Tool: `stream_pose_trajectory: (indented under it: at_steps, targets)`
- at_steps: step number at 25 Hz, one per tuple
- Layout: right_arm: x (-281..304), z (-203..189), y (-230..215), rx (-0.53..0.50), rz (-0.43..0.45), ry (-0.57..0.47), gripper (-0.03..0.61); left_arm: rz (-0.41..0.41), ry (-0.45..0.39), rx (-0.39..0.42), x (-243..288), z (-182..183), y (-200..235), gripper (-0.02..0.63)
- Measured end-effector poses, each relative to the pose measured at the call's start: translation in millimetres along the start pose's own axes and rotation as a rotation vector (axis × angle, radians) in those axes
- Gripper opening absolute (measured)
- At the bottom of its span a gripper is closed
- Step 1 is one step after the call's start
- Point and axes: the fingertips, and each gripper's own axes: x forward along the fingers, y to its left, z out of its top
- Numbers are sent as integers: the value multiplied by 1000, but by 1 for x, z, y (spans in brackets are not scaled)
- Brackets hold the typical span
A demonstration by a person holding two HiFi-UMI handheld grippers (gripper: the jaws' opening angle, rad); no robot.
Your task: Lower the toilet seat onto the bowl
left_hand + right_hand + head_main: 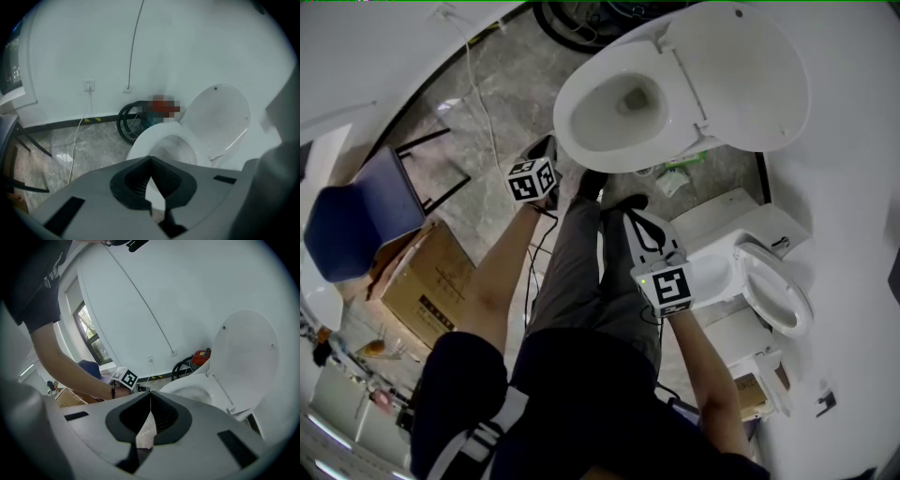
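Note:
The white toilet stands ahead of me on the grey stone floor. Its seat ring lies flat over the bowl, and the lid stands raised behind it. My left gripper hangs a short way in front of the bowl's near rim, apart from it. Its jaws are shut with nothing between them. My right gripper is held lower and to the right, above my legs, also shut and empty. In the right gripper view the seat and the upright lid show at the right.
A second white fixture with an oval seat stands at the right wall. A blue chair and a cardboard box are at the left. A coiled black hose lies behind the toilet, and a cable hangs from a wall socket.

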Motion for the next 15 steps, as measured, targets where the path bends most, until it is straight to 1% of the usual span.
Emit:
stream_pose_trajectory:
  at_steps: [3, 7, 15]
  targets:
    - [-11, 11, 1, -3, -18, -34, 21, -19, -58, 78, -23, 23, -22, 25]
    - [-28, 29, -3, -6, -54, -88, 21, -65, -135, 176, -55, 57, -59, 25]
    - [-77, 74, -7, 10, -143, -242, 20, -124, -327, 399, -133, 125, -132, 25]
